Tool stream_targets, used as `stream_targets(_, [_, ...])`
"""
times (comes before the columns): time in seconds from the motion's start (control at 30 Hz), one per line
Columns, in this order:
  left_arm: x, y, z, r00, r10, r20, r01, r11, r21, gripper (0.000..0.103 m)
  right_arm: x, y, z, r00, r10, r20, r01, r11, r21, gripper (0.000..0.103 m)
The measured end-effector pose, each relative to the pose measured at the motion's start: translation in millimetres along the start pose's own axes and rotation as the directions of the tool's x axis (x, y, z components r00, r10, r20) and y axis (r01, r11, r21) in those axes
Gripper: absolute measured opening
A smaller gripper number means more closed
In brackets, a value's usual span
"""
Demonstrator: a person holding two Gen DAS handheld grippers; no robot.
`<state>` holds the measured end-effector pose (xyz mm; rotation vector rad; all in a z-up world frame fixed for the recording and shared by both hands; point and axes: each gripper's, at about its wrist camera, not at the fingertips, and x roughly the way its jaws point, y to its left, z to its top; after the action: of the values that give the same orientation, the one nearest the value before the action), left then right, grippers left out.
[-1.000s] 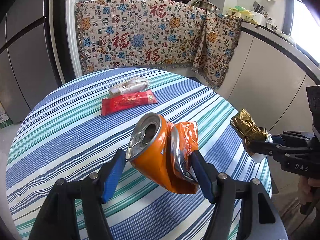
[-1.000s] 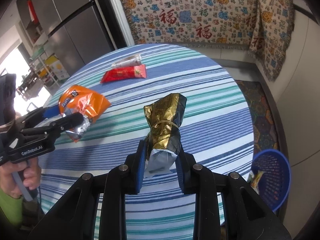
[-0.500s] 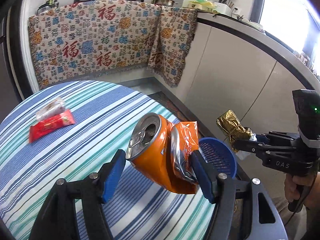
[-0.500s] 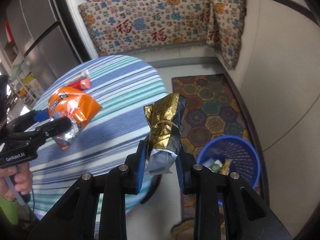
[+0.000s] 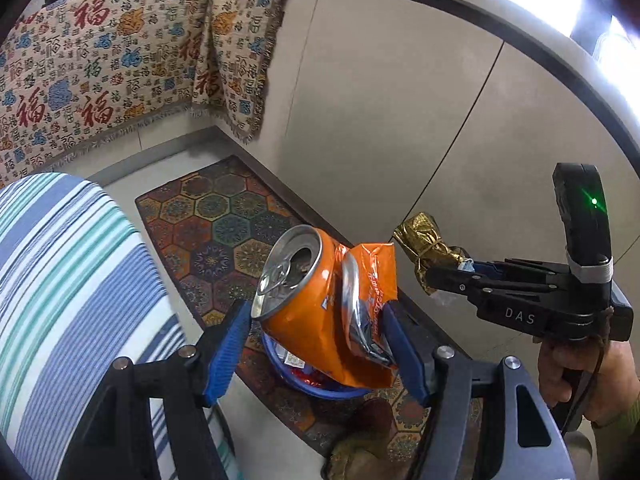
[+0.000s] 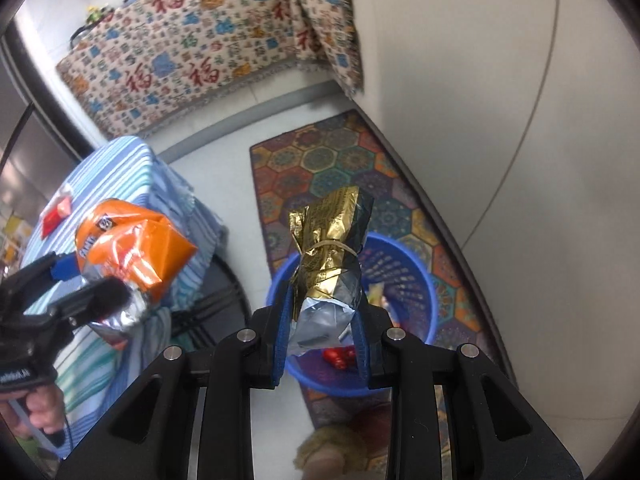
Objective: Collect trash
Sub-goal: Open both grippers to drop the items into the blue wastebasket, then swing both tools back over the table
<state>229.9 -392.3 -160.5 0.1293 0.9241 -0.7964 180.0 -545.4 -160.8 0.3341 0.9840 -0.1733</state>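
My left gripper (image 5: 320, 344) is shut on a crushed orange can (image 5: 296, 292) together with an orange snack bag (image 5: 372, 308), held in the air above the blue basket (image 5: 316, 388) on the floor. My right gripper (image 6: 322, 316) is shut on a gold foil wrapper (image 6: 330, 240) tied with a rubber band, held over the blue basket (image 6: 416, 280), which holds some trash. The right gripper with the gold wrapper (image 5: 432, 248) also shows in the left wrist view. The can and bag (image 6: 128, 248) show at the left in the right wrist view.
The round table with striped cloth (image 5: 60, 300) is at the left; a red packet (image 6: 56, 212) lies on it. A patterned mat (image 5: 216, 224) lies under the basket. Grey cabinet fronts (image 5: 380, 120) stand to the right. A patterned cloth (image 6: 200, 52) hangs at the back.
Both grippers have swung right, away from the table top, and now hold their trash over the blue basket on the floor. Both grips are unchanged.
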Motion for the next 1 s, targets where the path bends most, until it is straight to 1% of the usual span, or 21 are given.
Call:
stream_targets(0.07, [21, -9, 2, 1.0, 0.001, -0.011, -0.001, 1.0, 0.001, 0.069, 10, -16, 0, 1.0, 0.001, -0.006, -0.001, 1.0, 0.021, 0.028])
stream_targets(0.23, [69, -15, 4, 0.999, 0.008, -0.042, -0.008, 1.0, -0.015, 0.069, 33, -46, -2, 0.999, 0.017, -0.028, -0.015, 0.998, 0.066, 0.028])
stream_targets(0.27, [77, -15, 4, 0.999, 0.007, -0.048, -0.007, 1.0, -0.017, 0.059, 37, -51, -2, 0.999, 0.02, -0.033, -0.017, 0.997, 0.072, 0.028])
stream_targets(0.3, [87, -15, 4, 0.998, -0.003, -0.068, 0.002, 1.0, -0.02, 0.043, 42, -56, -2, 0.999, 0.023, -0.04, -0.02, 0.997, 0.077, 0.028])
stream_targets(0.37, [101, -14, 1, 0.995, -0.007, -0.102, 0.004, 0.999, -0.033, 0.043, 48, -63, -3, 0.999, 0.025, -0.047, -0.021, 0.996, 0.084, 0.028])
stream_targets(0.57, [138, -17, -3, 0.99, -0.012, -0.139, 0.007, 0.999, -0.033, 0.043, 73, -79, -8, 0.995, 0.057, -0.085, -0.046, 0.992, 0.119, 0.029])
stream_targets(0.63, [139, -18, -3, 0.991, -0.004, -0.135, 0.0, 0.999, -0.032, 0.044, 79, -80, -10, 0.99, 0.095, -0.105, -0.082, 0.989, 0.122, 0.041])
stream_targets(0.67, [138, -18, -3, 0.991, -0.003, -0.134, -0.001, 1.0, -0.031, 0.044, 82, -78, -9, 0.99, 0.094, -0.107, -0.081, 0.989, 0.121, 0.048])
stream_targets(0.7, [140, -17, -1, 0.991, -0.002, -0.136, -0.002, 1.0, -0.03, 0.045, 82, -78, -10, 0.991, 0.084, -0.106, -0.071, 0.99, 0.121, 0.065])
stream_targets(0.73, [139, -16, -1, 0.991, 0.003, -0.137, -0.007, 1.0, -0.03, 0.046, 82, -78, -10, 0.992, 0.077, -0.098, -0.064, 0.99, 0.125, 0.07])
stream_targets(0.8, [134, -13, 1, 0.991, 0.012, -0.133, -0.017, 0.999, -0.035, 0.047, 77, -80, -10, 0.994, 0.067, -0.081, -0.055, 0.989, 0.14, 0.07])
stream_targets(0.87, [121, -12, 1, 0.993, 0.015, -0.119, -0.02, 0.999, -0.041, 0.049, 69, -79, -10, 0.998, 0.04, -0.049, -0.032, 0.989, 0.143, 0.07])
stream_targets(1.0, [75, -12, 1, 0.998, 0.01, -0.066, -0.012, 0.999, -0.035, 0.05, 39, -73, -6, 0.999, -0.022, 0.038, 0.016, 0.99, 0.138, 0.071])
